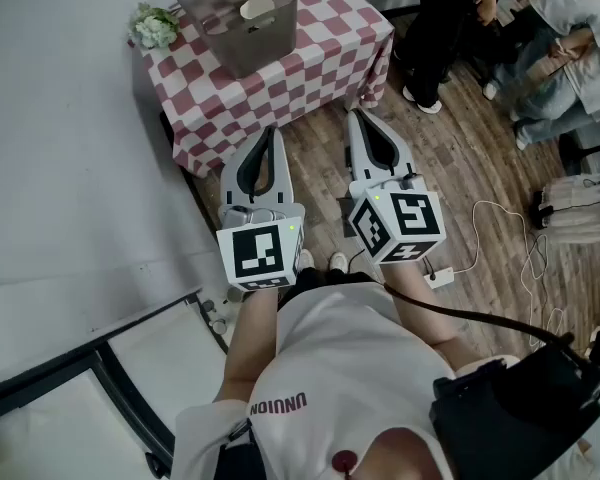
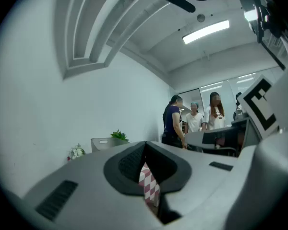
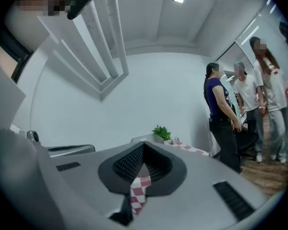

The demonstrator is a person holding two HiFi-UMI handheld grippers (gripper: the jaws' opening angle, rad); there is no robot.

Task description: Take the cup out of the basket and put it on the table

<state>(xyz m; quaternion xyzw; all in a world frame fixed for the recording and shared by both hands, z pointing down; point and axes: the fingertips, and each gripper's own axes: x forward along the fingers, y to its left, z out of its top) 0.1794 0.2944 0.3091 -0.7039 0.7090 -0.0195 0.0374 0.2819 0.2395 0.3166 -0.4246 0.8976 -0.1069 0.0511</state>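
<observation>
Standing on a brown wooden plank floor (image 1: 460, 158), a person in a white T-shirt (image 1: 340, 368) holds both tools level, pointed toward the far side. The left gripper (image 1: 271, 131), grey with black pads and a marker cube at its near end, has its jaws pressed together at the tips with nothing between them. Its own view shows the pads meeting, and only a slit of checked cloth shows lower down. The right gripper (image 1: 357, 116), just beside it to the right, is built the same, and its jaws are likewise closed and empty. Both tips hover near the front edge of a small table covered in a red-and-white checked cloth (image 1: 325, 63) without touching it.

On that table, toward its far side, stands a grey rectangular plastic basket (image 1: 252, 56) with handle slots in its walls. A pale, cream-coloured cup (image 1: 257, 9) lies inside the basket, on its right side, well apart from both grippers. A small bunch of white flowers with green leaves (image 1: 154, 26) sits at the table's far left corner, near the basket.

Far right, several people (image 1: 440, 28) stand on the floor. A white cable (image 1: 500, 218) trails across the boards on the right.
</observation>
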